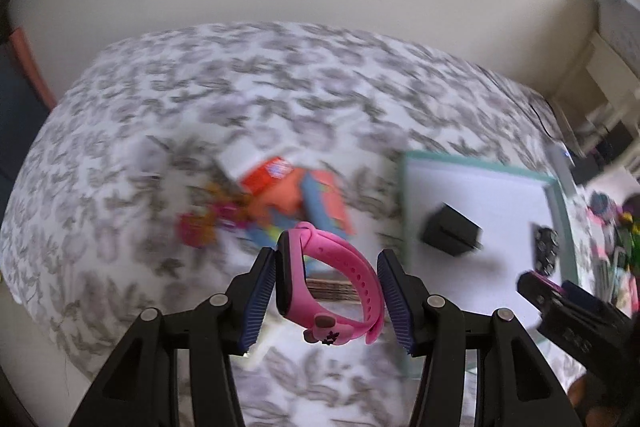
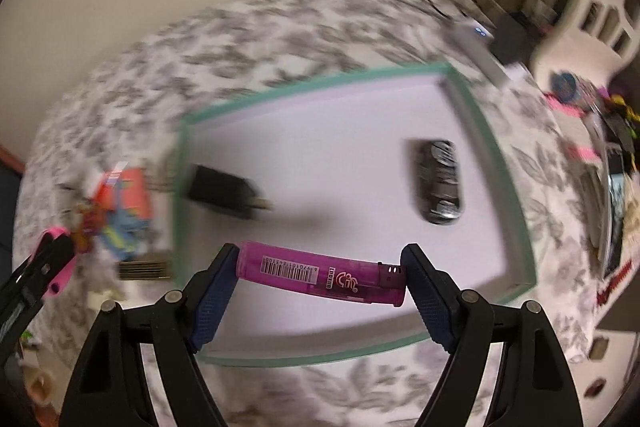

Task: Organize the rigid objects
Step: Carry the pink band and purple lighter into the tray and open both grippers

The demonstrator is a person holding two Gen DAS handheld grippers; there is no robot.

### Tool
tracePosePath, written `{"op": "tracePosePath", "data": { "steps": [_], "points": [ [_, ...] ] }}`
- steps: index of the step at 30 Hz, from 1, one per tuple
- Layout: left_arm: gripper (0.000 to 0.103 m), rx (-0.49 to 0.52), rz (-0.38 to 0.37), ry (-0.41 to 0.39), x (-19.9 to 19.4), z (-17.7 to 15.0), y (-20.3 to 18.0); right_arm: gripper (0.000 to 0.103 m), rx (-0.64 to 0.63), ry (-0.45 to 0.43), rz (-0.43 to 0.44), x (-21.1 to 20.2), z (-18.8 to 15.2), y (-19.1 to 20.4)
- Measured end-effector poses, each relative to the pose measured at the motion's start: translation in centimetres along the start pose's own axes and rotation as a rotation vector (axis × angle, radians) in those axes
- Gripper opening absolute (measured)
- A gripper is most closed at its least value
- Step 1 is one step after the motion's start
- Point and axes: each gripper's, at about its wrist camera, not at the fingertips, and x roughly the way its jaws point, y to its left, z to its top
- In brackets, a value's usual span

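**Both grippers loaded above the bed**

Left gripper (image 1: 326, 291): its fingers are closed on a pink watch (image 1: 332, 287), black face against the left pad, strap looped across to the right pad. It is held up over the leaf-print bedspread (image 1: 200, 99), just left of the tray.

Right gripper (image 2: 320, 287): clamped end to end on a purple lighter (image 2: 320, 279), which lies crosswise between the pads, barcode facing up, metal cap by the right pad. It is held over the near part of the white tray with the green rim (image 2: 496, 163).

In the tray: a black charger plug (image 2: 224, 193) toward the left side, and a dark rounded object (image 2: 438, 183) toward the right, too blurred to identify. The two sit well apart.

On the bedspread left of the tray: a blurred heap of orange, blue and white items (image 1: 280, 199). More clutter lies off the tray's right side, indistinct.
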Motion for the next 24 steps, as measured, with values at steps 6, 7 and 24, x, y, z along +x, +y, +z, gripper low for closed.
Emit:
{"op": "tracePosePath", "data": {
  "steps": [6,7,24],
  "points": [
    [0.055,0.091,-0.072,0.094,2.9,-1.2,-5.7,0.083,0.086,0.073,-0.052,2.4,0.1,-4.3],
    [0.055,0.097,-0.079,0.105,3.3,-1.4,-6.4,0.083,0.096,0.076,-0.059,2.5,0.1,-4.8],
    [0.056,0.162,-0.025,0.211,8.1,-3.2,-10.4,0.083,0.115,0.164,-0.076,5.5,0.0,-6.8]
  ]
}}
